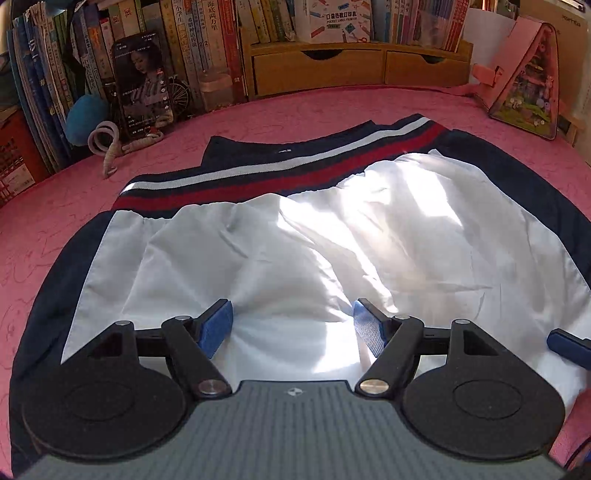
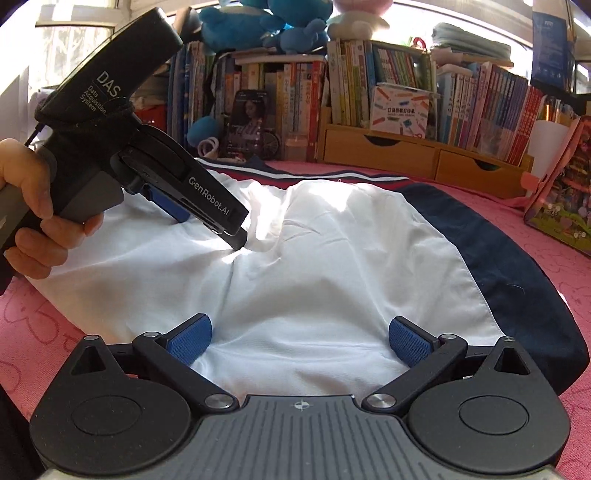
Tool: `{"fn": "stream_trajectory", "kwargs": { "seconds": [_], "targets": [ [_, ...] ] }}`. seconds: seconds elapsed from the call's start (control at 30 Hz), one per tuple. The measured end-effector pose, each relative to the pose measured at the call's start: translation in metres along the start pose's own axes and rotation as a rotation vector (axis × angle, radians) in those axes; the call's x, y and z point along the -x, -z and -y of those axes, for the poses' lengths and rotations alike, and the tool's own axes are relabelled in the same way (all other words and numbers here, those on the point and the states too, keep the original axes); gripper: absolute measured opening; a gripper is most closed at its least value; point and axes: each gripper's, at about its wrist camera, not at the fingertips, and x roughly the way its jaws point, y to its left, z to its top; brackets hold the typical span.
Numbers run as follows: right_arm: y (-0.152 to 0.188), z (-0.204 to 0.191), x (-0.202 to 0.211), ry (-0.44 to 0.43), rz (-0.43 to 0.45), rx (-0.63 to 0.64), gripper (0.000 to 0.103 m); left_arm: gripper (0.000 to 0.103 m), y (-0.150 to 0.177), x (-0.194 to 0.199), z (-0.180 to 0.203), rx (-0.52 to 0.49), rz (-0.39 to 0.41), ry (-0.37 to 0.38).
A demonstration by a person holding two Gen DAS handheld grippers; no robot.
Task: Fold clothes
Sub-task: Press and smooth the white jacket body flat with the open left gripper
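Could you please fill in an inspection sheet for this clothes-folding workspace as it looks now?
Surface: pink cloth, patterned.
Job's things: white and navy garment spread flat, striped band at the far edge, wrinkled.
Clutter: phone, coiled cord, pink case.
Grippers: left gripper open over white fabric; right gripper open, nothing held.
Cables: nothing seen.
Surroundings: books, wooden drawers, plush toys.

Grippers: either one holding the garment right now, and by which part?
Neither. The left gripper and right gripper are both open over the white panel of the garment; no pad pinches any fabric.
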Motion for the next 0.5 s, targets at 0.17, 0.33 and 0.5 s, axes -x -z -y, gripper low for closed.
{"fn": "stream_trajectory", "kwargs": {
  "seconds": [0.17,0.33,0.5],
  "targets": [
    [0.002,0.001,0.0,-0.005,0.008,-0.013,0.103,0.08,-0.027,-0.021,-0.001,0.042,-0.011,-0.078],
    [0.002,0.001,-0.001,-0.005,0.013,-0.017,0.103,0.082,-0.041,-0.036,-0.011,0.119,-0.022,-0.091],
    [0.002,0.002,-0.001,-0.005,0.015,-0.017,0.103,0.085,-0.036,-0.036,-0.004,0.065,0.018,-0.124]
  ]
}}
